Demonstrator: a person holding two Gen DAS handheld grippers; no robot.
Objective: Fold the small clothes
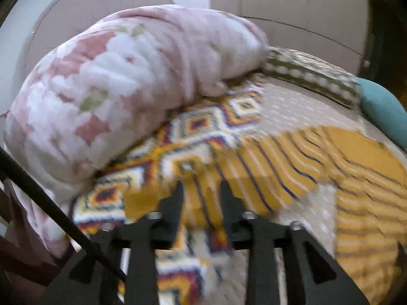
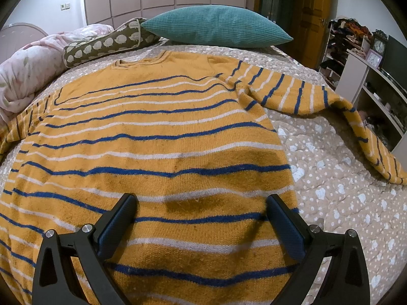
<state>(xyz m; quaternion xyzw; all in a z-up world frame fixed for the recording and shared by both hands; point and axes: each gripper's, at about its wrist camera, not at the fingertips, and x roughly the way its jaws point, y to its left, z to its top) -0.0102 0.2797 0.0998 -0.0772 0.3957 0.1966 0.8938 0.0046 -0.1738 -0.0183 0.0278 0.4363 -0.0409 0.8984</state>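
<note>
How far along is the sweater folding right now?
Done: the yellow striped sweater lies spread flat on the bedspread, neckline toward the teal pillow. In hand: the left gripper, blurred, has its fingers close together around a sleeve end; whether it grips is unclear. The right gripper hovers open over the hem. Left: no fold is visible; the other sleeve lies stretched out, and the body is unfolded.

A teal pillow (image 2: pixel 216 25) rests against a sheep-print bolster (image 2: pixel 106 43) beside a floral, seemingly fleece, blanket (image 1: pixel 114 89).
</note>
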